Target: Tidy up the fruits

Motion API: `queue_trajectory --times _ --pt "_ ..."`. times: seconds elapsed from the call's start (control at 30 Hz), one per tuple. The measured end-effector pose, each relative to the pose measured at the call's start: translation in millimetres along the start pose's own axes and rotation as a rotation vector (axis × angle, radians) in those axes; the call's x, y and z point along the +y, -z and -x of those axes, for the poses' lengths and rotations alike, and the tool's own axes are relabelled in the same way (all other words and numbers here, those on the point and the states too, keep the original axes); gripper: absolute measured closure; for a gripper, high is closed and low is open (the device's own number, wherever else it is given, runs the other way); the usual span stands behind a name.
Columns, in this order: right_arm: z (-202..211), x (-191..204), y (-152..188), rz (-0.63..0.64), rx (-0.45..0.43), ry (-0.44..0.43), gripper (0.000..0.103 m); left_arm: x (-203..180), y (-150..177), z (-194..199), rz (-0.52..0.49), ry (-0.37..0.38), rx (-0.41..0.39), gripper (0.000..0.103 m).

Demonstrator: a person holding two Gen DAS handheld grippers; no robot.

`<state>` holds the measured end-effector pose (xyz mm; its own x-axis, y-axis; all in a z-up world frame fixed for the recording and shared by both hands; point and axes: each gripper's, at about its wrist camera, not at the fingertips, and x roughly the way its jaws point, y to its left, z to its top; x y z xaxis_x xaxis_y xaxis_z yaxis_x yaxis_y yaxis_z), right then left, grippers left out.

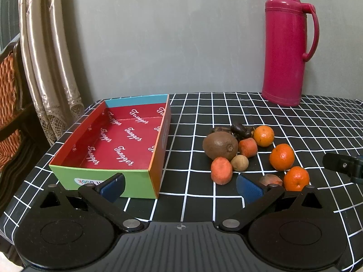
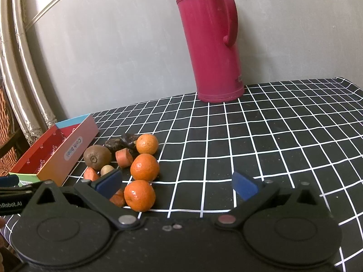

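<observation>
L tongs (image 1: 180, 187) spread wide, empty — R tongs (image 2: 177, 184) spread too, nothing held, just beside tangerine (image 2: 140, 195).

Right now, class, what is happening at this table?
A person holds a gripper in each hand. The left gripper and right gripper are both open and hold nothing. A pile of fruit, including a kiwi and three oranges such as the nearest orange, lies on the checked tablecloth. The open box beside it holds nothing yet.
</observation>
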<state>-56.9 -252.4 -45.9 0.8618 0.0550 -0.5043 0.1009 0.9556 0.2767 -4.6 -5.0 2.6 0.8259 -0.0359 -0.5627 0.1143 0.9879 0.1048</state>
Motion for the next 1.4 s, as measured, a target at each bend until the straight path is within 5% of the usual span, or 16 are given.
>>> queue_trajectory --times 1.4 --pt "-0.7 0.6 0.2 0.002 0.003 0.0 0.0 1.1 -0.9 1.4 0.004 0.004 -0.015 0.0"
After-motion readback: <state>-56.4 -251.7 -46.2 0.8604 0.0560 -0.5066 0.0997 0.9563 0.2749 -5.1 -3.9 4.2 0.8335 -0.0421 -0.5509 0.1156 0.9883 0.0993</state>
